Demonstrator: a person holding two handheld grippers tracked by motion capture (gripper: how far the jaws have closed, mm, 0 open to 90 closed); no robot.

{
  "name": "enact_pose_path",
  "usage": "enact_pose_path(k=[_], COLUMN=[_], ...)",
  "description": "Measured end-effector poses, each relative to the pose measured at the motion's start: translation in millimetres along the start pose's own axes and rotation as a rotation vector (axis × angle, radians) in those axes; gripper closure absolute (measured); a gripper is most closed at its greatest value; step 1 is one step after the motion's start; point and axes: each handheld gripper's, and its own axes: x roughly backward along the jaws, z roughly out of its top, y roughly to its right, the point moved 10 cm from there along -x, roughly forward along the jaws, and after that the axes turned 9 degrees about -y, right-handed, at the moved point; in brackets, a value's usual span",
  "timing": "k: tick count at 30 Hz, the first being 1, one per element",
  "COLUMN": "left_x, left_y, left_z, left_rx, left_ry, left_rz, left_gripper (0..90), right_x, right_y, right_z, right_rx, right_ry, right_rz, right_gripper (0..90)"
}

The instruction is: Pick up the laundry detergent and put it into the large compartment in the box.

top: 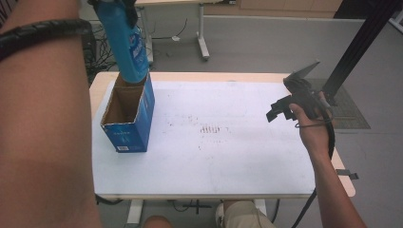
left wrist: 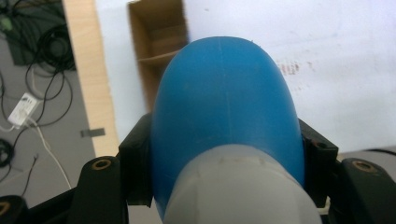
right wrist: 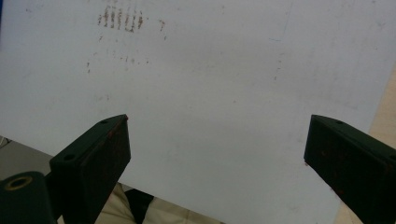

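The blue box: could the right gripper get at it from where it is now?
Probably yes. The right gripper hangs open over the table's right side, and bare white tabletop lies between it and the blue box. The left gripper, holding the blue bottle above the box, might crowd it.

1 bottle (top: pixel 129 45) between the left jaws, 1 open box (top: pixel 129 114) beneath them, 1 table (top: pixel 237 156), 2 grippers: left (top: pixel 124 8), right (top: pixel 280 110).
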Motion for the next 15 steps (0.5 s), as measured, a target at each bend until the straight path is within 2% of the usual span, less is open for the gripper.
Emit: enact_pose_path(k=[4,8,15], left_x=[-5.1,-11.0,-23.7], left_y=[-15.7,-24.8,-34.7], left_z=[-0.5,-0.5,1.1], left_rx=[0.057,0.082,0.107], left_ry=[0.007,0.002,-0.006], left_rz=[0.009,0.016,-0.001], left_gripper=[37.7,37.6,37.6], right_x=[-0.1,-0.2,0.4], right_y=[-0.5,-1.8,-3.7], right_z=[0.0,0.0,-0.6], right_rx=[-0.002,-0.001,0.0], right_ry=[-0.004,-0.007,-0.005], right_rz=[-0.006,-0.013,-0.017], right_gripper=[7.0,7.1,7.1])
